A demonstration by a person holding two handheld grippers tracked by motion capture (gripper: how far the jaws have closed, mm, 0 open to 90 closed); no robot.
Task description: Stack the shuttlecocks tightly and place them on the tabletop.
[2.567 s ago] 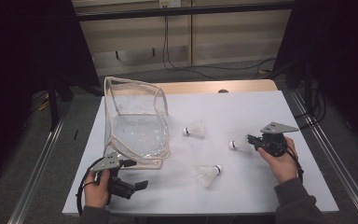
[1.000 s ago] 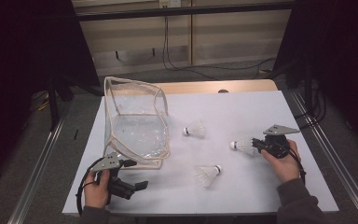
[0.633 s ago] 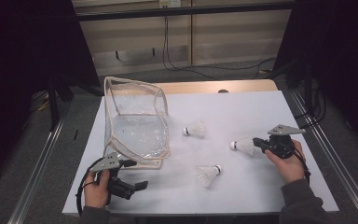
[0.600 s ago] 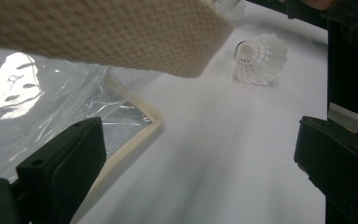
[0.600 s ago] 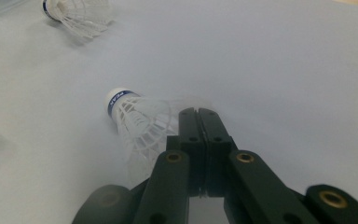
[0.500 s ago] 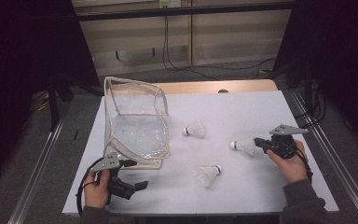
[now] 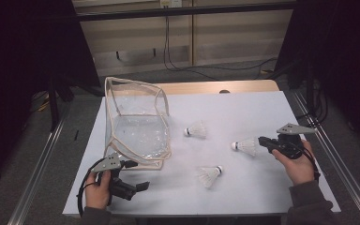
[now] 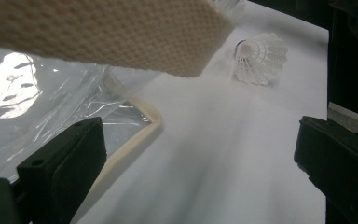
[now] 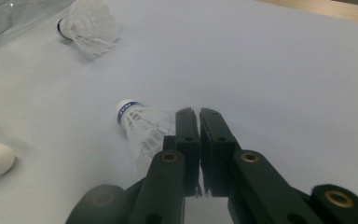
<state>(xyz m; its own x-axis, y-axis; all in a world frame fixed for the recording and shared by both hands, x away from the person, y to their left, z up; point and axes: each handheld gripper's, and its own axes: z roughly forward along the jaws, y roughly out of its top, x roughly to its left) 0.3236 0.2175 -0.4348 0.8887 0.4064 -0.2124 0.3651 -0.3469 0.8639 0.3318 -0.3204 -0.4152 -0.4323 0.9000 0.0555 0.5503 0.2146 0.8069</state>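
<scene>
The right claw (image 7: 264, 140) is pinched on the feather rim of one shuttlecock (image 7: 246, 146), its jaws almost meeting with a thin edge of skirt caught between them; in the right gripper view (image 9: 199, 114) the shuttlecock (image 9: 142, 126) lies on its side just left of the jaw tips, cork end pointing away from the claw. The left claw (image 7: 143, 186) rests low at the near left corner of the tabletop (image 7: 262, 108) with its jaws spread wide and nothing between them; in the left gripper view its two black jaws stand far apart over bare white surface. There are three shuttlecocks in all: the gripped one at the right, a second (image 7: 197, 131) near the middle of the tabletop beside the bag, and a third (image 7: 209, 176) nearer the person, between the two hands. One clear plastic bag (image 7: 138, 126) with cream piping stands open at the left, just beyond the left claw, its near edge touching the tabletop; a woven cream strap (image 8: 107, 32) of it hangs across the top of the left gripper view, partly hiding what is beyond. Nothing lies between the gripped shuttlecock and the bag except the second shuttlecock
</scene>
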